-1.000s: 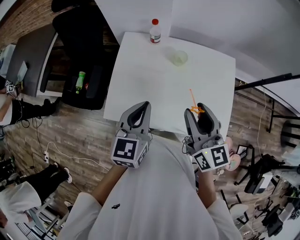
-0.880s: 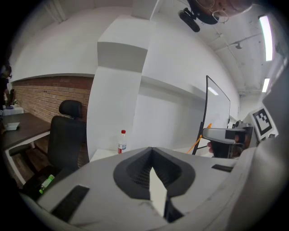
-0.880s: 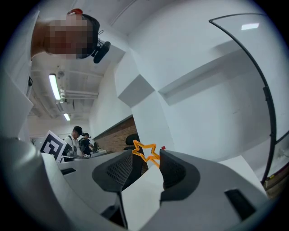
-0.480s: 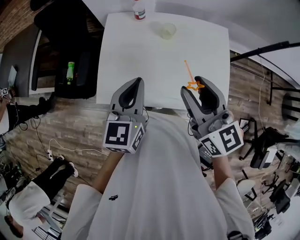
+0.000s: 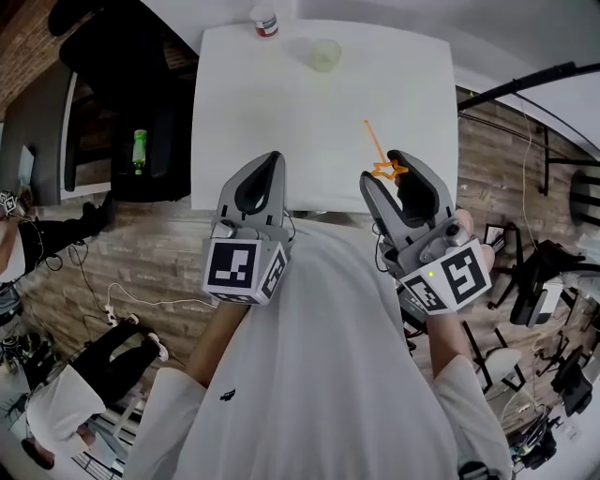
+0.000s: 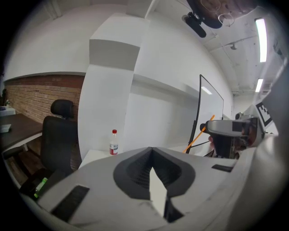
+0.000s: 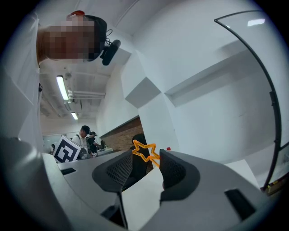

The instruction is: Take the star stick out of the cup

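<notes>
The orange star stick (image 5: pixel 374 143) is out of the cup and in the air over the table's near right part. Its star head (image 7: pixel 145 152) sits between my right gripper's (image 5: pixel 384 169) tips, which are closed on it. The thin stick points away and slightly left; in the left gripper view it is an orange line (image 6: pixel 198 135) beside the right gripper. The pale clear cup (image 5: pixel 325 54) stands empty-looking near the white table's (image 5: pixel 281 141) far edge. My left gripper (image 5: pixel 272 161) hovers at the table's near edge, shut with nothing in it.
A small bottle with a red cap (image 5: pixel 263 21) stands left of the cup at the far edge. A black office chair (image 5: pixel 122 103) carrying a green bottle (image 5: pixel 140 150) is left of the table. Black stands (image 5: pixel 525 80) and cables crowd the floor at the right.
Both grippers have drawn back toward my body and look larger, and the table has slid up in the view. The star stick has stayed in the right gripper throughout.
</notes>
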